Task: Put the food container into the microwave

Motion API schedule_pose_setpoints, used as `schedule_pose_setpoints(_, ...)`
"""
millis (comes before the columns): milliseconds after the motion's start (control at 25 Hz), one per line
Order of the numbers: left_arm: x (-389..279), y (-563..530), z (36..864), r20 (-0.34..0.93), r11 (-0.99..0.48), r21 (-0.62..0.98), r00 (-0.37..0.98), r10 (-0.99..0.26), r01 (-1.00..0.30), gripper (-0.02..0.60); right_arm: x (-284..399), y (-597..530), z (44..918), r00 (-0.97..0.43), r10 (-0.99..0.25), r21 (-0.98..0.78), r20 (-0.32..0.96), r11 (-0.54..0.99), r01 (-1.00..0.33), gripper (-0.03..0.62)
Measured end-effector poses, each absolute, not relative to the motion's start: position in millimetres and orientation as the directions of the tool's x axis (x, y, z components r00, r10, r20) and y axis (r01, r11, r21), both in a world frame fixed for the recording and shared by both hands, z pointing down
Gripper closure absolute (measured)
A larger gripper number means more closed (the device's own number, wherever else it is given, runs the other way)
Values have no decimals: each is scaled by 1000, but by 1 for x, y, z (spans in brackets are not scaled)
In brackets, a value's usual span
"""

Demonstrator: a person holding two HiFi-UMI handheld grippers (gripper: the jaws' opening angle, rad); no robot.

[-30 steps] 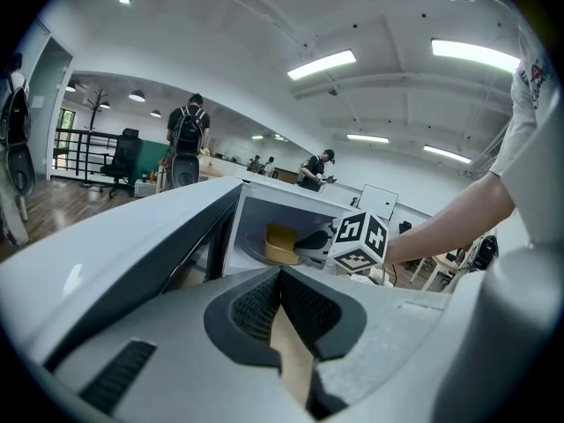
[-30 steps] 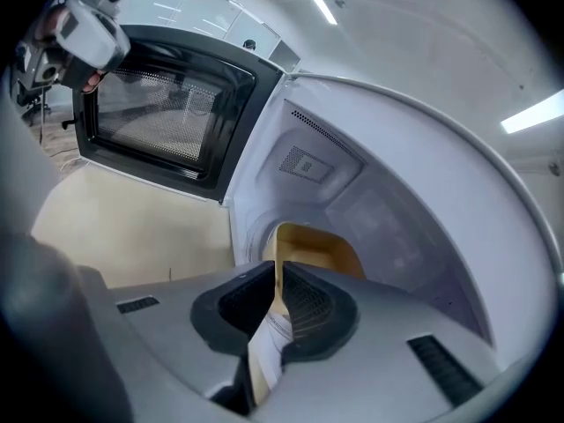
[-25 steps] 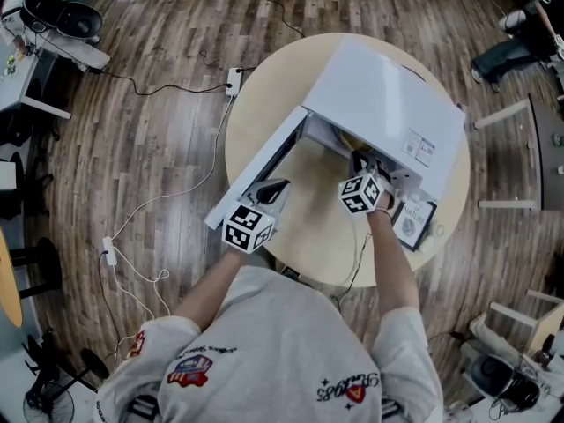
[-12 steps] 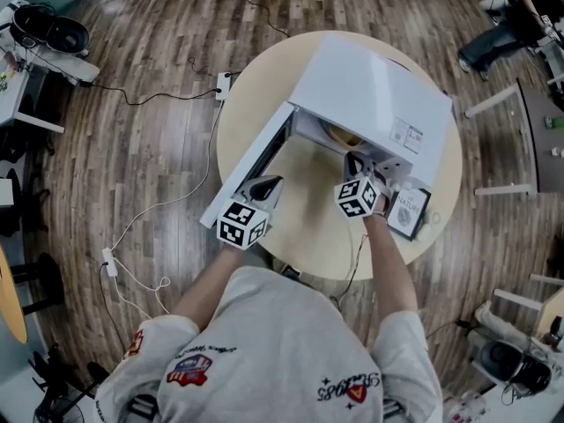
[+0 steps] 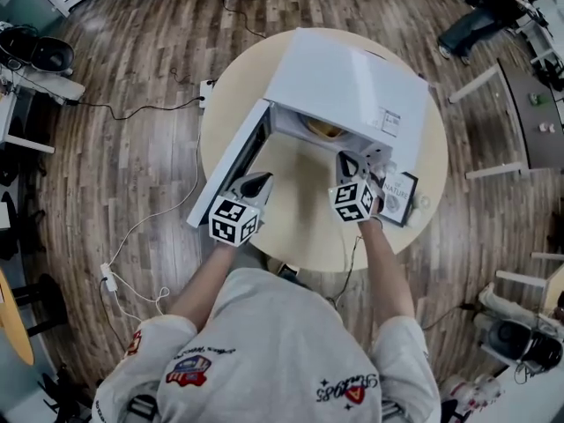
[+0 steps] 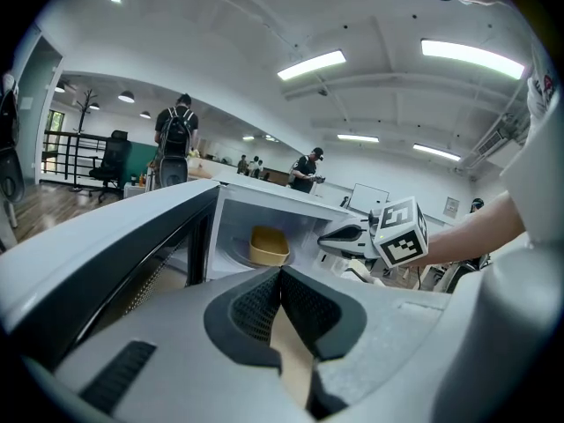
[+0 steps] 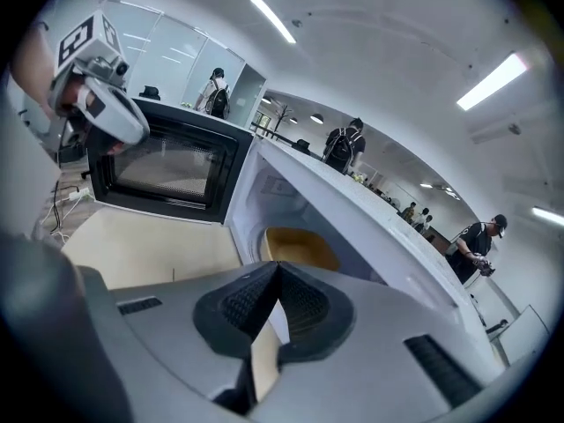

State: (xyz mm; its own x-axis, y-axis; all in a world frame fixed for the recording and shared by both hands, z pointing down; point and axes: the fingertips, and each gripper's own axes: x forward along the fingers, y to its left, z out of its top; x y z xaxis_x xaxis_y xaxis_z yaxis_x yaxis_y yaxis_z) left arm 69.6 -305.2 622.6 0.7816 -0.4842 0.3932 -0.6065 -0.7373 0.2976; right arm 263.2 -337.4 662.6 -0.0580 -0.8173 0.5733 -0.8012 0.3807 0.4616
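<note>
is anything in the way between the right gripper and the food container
Nothing visible. The food container sits inside the microwave, whose door is swung wide open. The right gripper, jaws together and empty, faces the open cavity directly.

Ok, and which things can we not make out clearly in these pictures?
- What is inside the food container: the left gripper view shows only its outer wall. In the head view the top of the microwave covers most of it.
- Sticker on the microwave's top, head view: the print is too small to read.
- Card beside the microwave, head view: the right gripper covers its left edge.
</note>
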Motion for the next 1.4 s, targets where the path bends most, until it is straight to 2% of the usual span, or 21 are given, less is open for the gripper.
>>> schedule_pose_setpoints(480,84,-299,603,375,-746,275,782,-498,-607,577,280,-277,633,-56,-839,373,542,300,-878,588)
schedule_pose_setpoints(840,86,-278,597,363,-758,254,786,-501,-600,577,291,-227,603,-44,-881,153,471,131,-980,588)
schedule_pose_setpoints(1120,91,-257,585,346,-777,234,797,-495,-584,577,293,-183,600,-37,-883,71,468,80,-994,588)
schedule_pose_setpoints(1400,90,-239,571,328,-783,221,800,-502,-582,577,302,-146,589,7,-910,-46,414,-28,-999,588)
